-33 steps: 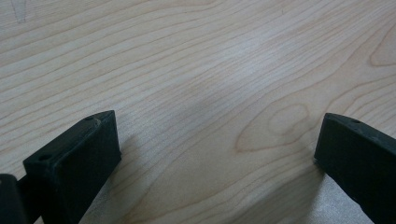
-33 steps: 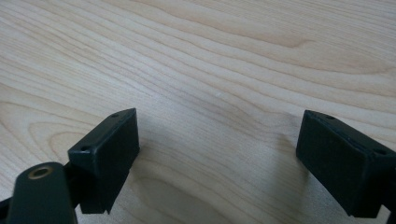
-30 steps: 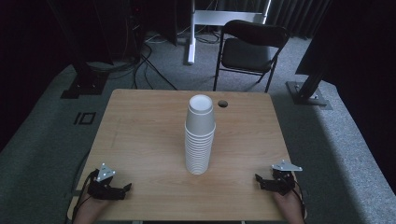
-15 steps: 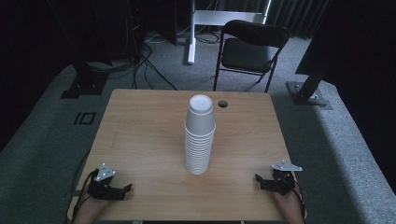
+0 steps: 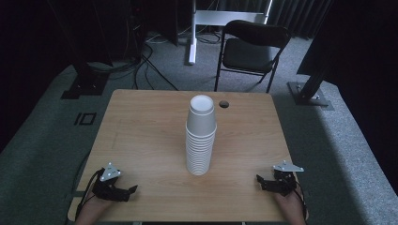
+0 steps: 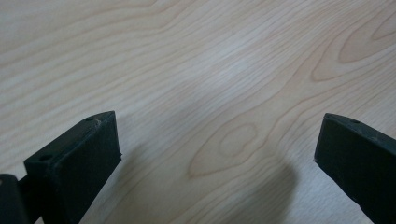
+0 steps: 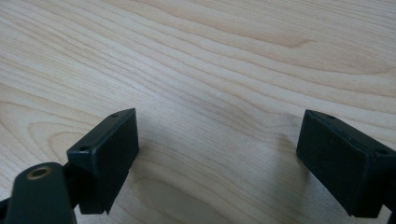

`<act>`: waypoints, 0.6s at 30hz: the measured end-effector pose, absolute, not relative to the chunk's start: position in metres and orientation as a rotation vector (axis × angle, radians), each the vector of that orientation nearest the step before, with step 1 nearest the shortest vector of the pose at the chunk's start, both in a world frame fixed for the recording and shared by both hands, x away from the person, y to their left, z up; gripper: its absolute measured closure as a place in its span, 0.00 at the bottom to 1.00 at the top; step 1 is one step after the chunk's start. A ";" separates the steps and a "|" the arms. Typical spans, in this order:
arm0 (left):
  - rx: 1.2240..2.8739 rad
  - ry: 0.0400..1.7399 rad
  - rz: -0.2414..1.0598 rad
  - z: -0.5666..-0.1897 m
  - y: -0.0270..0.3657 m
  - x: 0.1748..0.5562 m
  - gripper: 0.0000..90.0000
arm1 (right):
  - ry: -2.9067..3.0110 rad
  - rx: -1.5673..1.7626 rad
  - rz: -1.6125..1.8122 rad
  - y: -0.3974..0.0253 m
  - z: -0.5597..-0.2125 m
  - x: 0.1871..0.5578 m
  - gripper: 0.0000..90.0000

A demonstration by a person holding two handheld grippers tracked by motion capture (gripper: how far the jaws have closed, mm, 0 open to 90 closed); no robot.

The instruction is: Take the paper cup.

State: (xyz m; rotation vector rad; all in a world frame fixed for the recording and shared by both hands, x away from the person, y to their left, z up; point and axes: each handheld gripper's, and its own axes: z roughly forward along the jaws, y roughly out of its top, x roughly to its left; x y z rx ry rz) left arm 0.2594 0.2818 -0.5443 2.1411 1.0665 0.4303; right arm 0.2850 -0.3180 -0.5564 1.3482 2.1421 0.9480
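Both pairs of black, blocky jaws stand wide apart with nothing between them, over bare pale wood whose grain runs in long loops and ovals. The left gripper (image 5: pixel 130 191) rests at about 7 o'clock on the table (image 5: pixel 141 136), the right gripper (image 5: pixel 261 180) at about 5 o'clock, each held by a hand at the near edge and each topped by a grey three-cornered plate. Between them, just nearer than the centre of the tabletop and well apart from both, rises a tall stack of white paper cups (image 5: pixel 201 136), nested mouth-down, the flat base of the top cup facing up and the rims forming a ribbed column below. A small round cable hole (image 5: pixel 224 103) sits at roughly 1 o'clock, near the far edge. Beyond it stands a black folding chair (image 5: pixel 251 49) on grey carpet.

The work at hand looks like taking cups off the stack. To do it well, one gripper would likely steady the lower column while the other closes lightly on the top cup's smooth tapered wall: thin paper crushes easily, and a sideways pull could topple the tower.
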 end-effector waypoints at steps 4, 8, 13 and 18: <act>2.151 1.027 0.413 -0.541 0.274 0.262 0.00 | 2.142 1.348 0.948 -0.318 -0.556 0.285 0.14; 2.152 1.001 0.403 -0.538 0.269 0.264 0.00 | 2.142 1.348 0.948 -0.318 -0.556 0.285 0.14; 2.149 0.963 0.395 -0.531 0.260 0.266 0.00 | 2.142 1.348 0.948 -0.318 -0.556 0.285 0.14; 2.145 0.915 0.390 -0.525 0.252 0.269 0.00 | 2.142 1.348 0.948 -0.318 -0.556 0.285 0.14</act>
